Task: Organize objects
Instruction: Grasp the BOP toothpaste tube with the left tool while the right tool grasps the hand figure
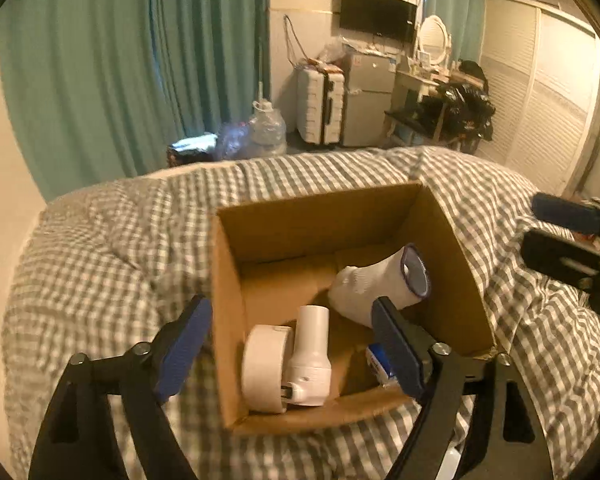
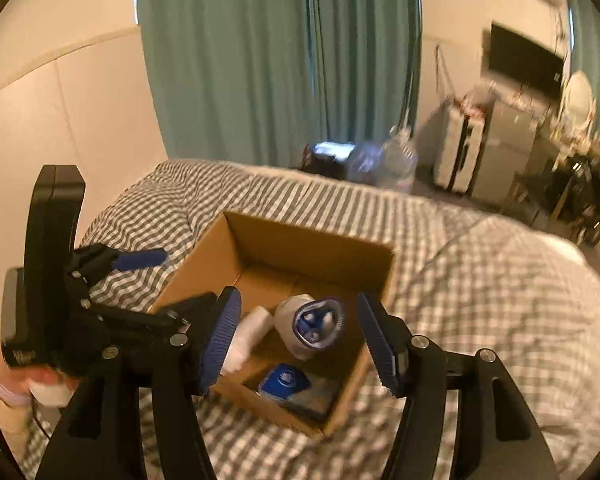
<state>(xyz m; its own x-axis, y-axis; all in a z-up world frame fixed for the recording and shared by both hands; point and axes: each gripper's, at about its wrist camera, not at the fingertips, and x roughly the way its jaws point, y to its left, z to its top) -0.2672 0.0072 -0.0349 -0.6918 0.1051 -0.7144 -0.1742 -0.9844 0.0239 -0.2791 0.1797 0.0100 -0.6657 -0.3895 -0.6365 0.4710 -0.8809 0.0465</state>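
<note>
Checked bedding covers the bed (image 1: pixel 100 248), where an open cardboard box (image 1: pixel 452 264) holds a white sock (image 1: pixel 364 288), tape roll (image 1: pixel 260 364) and white bottle (image 1: pixel 310 356); left gripper (image 1: pixel 290 344) and right gripper (image 2: pixel 300 344) gape wide above, both empty

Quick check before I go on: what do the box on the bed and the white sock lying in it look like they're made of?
Box: looks like plain brown corrugated cardboard, matte, with folded bottom flaps and a slightly ragged corner.
White sock: looks like soft knitted fabric, matte and wrinkled, with a dark blue band round its open cuff; the fibre cannot be told.
</note>
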